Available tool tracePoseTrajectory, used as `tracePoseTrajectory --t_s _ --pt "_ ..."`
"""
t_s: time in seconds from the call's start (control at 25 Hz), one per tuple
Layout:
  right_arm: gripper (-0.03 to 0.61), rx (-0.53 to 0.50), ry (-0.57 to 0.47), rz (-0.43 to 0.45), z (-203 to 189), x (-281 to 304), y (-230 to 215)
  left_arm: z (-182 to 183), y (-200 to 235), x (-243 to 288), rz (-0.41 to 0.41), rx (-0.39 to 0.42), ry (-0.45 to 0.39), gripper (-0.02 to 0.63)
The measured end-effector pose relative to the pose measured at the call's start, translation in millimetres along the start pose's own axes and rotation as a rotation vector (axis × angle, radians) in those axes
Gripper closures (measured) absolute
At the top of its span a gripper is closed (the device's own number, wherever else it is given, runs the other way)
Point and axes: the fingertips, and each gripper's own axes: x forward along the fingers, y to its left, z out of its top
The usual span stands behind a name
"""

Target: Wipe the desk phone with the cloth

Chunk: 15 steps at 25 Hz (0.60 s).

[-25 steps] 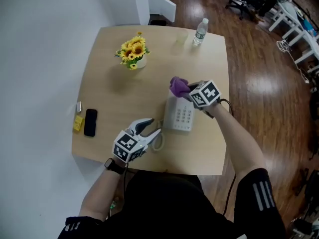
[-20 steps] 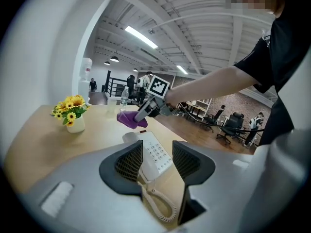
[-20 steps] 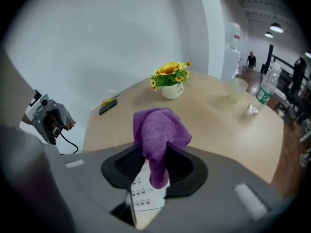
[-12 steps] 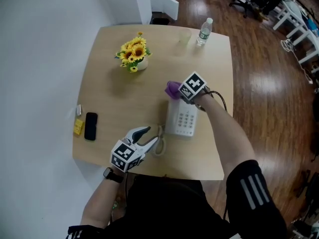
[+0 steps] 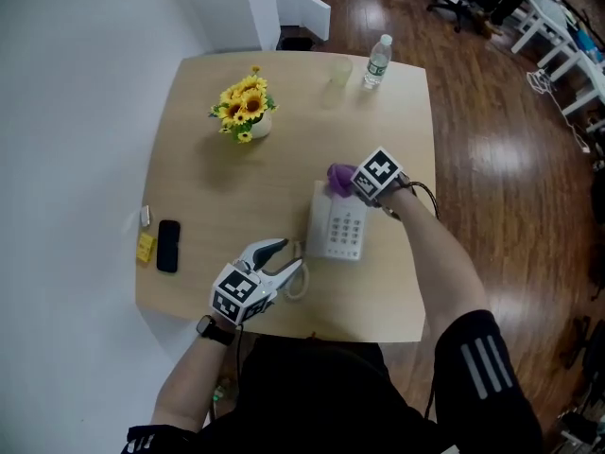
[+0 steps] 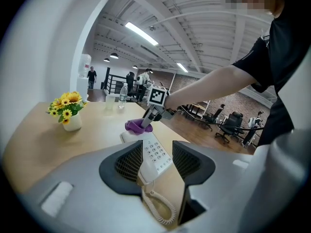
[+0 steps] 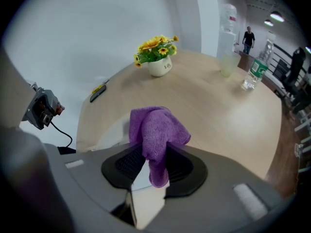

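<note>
The white desk phone point(image 5: 338, 223) lies near the table's front right, with its coiled cord point(image 5: 299, 279) at its near left corner. My right gripper point(image 5: 354, 183) is shut on a purple cloth point(image 5: 339, 176), which rests on the phone's far end. In the right gripper view the cloth point(image 7: 155, 130) hangs bunched between the jaws, with the phone point(image 7: 112, 130) pale beneath it. My left gripper point(image 5: 281, 256) stands open at the phone's near left corner. In the left gripper view the phone point(image 6: 154, 152) runs away between the open jaws toward the cloth point(image 6: 136, 126).
A vase of sunflowers point(image 5: 240, 108) stands at the back left. A water bottle point(image 5: 377, 61) and a clear cup point(image 5: 340, 72) are at the far edge. A black mobile phone point(image 5: 168, 245) and a yellow item point(image 5: 145, 246) lie by the left edge.
My right gripper has carried the cloth left and then back right across the phone's far end. The left gripper has stayed open by the cord.
</note>
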Motion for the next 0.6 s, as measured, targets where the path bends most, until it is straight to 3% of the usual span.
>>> tracePoseTrajectory --t_s 0.32,0.6 --pt "0.451 0.092 0.002 -0.054 -47 -21 -27 0 -14 8 -0.030 0.023 0.017 0.430" --pt "0.451 0.106 0.026 -0.129 -71 -39 -48 2 -21 7 -0.040 0.037 0.014 0.430"
